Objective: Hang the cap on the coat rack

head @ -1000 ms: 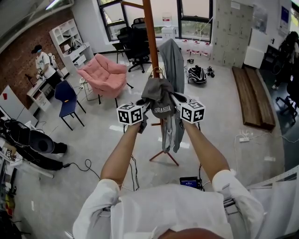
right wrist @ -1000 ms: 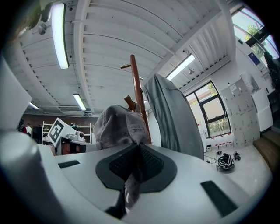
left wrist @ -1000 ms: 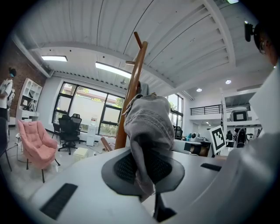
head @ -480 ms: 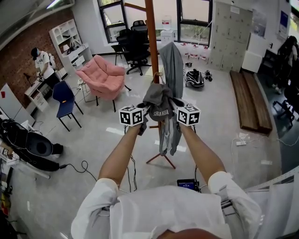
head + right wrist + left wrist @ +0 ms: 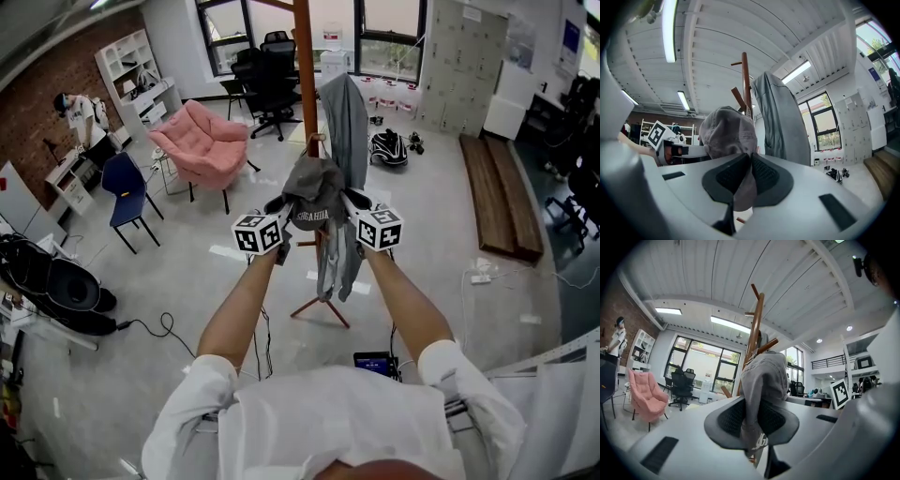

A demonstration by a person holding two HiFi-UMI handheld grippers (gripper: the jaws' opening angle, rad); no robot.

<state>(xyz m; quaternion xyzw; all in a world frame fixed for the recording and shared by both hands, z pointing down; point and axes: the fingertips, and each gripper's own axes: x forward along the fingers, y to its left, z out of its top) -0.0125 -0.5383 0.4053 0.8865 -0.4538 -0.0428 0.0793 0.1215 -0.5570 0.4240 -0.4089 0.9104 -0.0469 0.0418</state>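
At the left, the left gripper [image 5: 279,210] is closed on one side edge of the cap [image 5: 314,190], and the grey fabric is seen pinched between its dark pads [image 5: 729,420] in the left gripper view. The cap is held up in the air between the two grippers, just in front of the wooden pole of the coat rack [image 5: 305,66]. It is stretched from both sides, probably so that its opening stays spread and can be lowered over a peg. A short peg [image 5: 767,346] is seen just above the crown, so the cap is judged to be not yet hung. A grey jacket [image 5: 347,117] is already hung on the right side of the rack, and this is probably why the cap is brought to the near side of the pole, where a peg is free. At the right, the right gripper [image 5: 350,200] is clamped in the same way on the opposite edge of the cap.
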